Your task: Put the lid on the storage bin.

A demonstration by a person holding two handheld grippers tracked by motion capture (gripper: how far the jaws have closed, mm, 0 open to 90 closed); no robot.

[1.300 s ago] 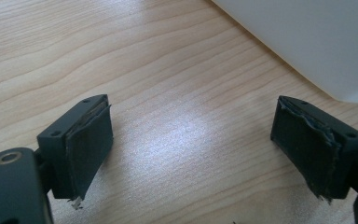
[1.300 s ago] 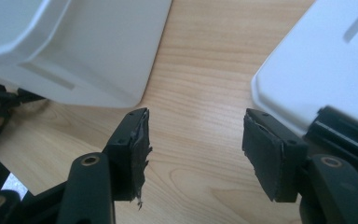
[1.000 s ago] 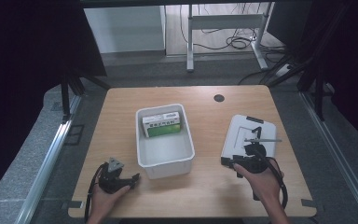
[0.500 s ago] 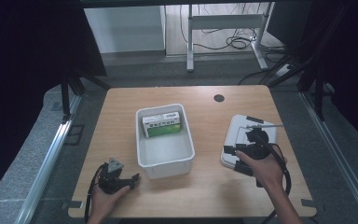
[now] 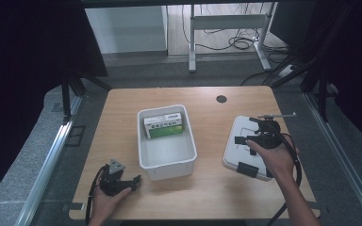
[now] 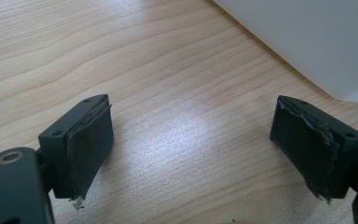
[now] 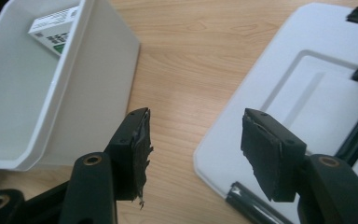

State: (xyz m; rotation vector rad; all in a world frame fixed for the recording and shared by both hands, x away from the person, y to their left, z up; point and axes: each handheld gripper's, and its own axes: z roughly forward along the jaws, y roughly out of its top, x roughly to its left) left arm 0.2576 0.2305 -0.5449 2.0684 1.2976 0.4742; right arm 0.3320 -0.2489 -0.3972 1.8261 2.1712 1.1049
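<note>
A white bin (image 5: 167,160) stands mid-table with a green and white box (image 5: 166,126) lying against its far wall. A white lid (image 5: 238,157) with black clips lies flat to the bin's right. My right gripper (image 5: 254,137) hovers over the lid, open and holding nothing. In the right gripper view its jaws (image 7: 196,135) straddle the lid's edge (image 7: 307,93), with the bin (image 7: 88,79) and the box (image 7: 53,28) to the left. My left gripper (image 5: 118,180) rests near the table's front left, open (image 6: 191,149) over bare wood, the bin's corner (image 6: 317,42) just ahead.
The wooden table (image 5: 207,197) has a small dark round hole (image 5: 221,99) near its far edge. Dark floor, metal rails and cables surround it. A strip of bare wood separates the bin from the lid.
My right hand has carried its gripper away from the table's front edge and farther over the lid. The left gripper, bin and box have stayed put.
</note>
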